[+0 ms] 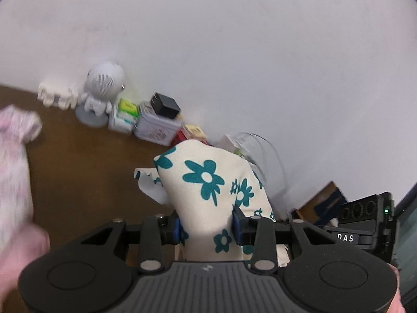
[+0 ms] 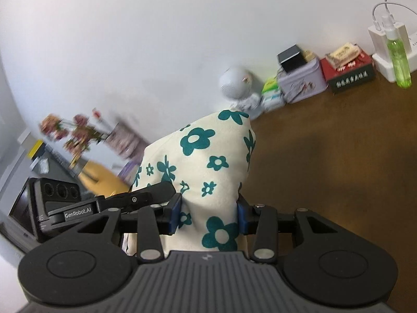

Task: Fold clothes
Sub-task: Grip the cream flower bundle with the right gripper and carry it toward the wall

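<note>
So both of my grippers are clamped on the same floral garment [image 1: 208, 182] right now. From the left wrist view, the left gripper [image 1: 208, 228] has its blue pads pressed into a bunched fold of the cream cloth with teal flowers, and the fabric stands up in front of the camera, above the brown table [image 1: 86, 172]. Same story on the right gripper [image 2: 208, 215]: pads squeezed onto the cloth, which rises in a peak between the fingers. I can see the other gripper's black body just beside each one. Along the wall sit a white astronaut figure [image 1: 103, 91], a lilac tin [image 2: 302, 79] and a green spray bottle [image 2: 397, 57]. Some blurry pink cloth [image 1: 15, 161] lies at the left edge.
</note>
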Demonstrator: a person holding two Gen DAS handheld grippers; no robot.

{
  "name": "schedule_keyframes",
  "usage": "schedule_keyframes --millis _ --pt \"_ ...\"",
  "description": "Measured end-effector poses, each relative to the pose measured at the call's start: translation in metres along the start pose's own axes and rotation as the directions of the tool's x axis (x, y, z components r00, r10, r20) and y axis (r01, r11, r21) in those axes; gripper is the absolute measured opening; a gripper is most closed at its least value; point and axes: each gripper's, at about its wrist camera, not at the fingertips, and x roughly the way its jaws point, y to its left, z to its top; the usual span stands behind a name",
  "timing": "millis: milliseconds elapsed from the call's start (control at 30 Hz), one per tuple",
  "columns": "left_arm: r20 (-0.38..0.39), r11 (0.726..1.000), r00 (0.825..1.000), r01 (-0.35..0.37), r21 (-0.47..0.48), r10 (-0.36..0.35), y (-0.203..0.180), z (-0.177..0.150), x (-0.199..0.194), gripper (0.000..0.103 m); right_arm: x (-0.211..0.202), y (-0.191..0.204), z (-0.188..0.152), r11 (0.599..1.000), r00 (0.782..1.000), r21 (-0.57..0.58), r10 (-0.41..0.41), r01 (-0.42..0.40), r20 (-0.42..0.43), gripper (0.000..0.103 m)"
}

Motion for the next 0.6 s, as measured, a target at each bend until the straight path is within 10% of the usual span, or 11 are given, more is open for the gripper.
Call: schedule_keyframes --millis 600 --pt "-0.085 0.999 0.996 -0.002 -0.036 -0.001 0.067 0.068 0.18 0.035 0.091 -0.13 0.089 0.984 0.993 0.144 -0.109 0.101 0.045 0.041"
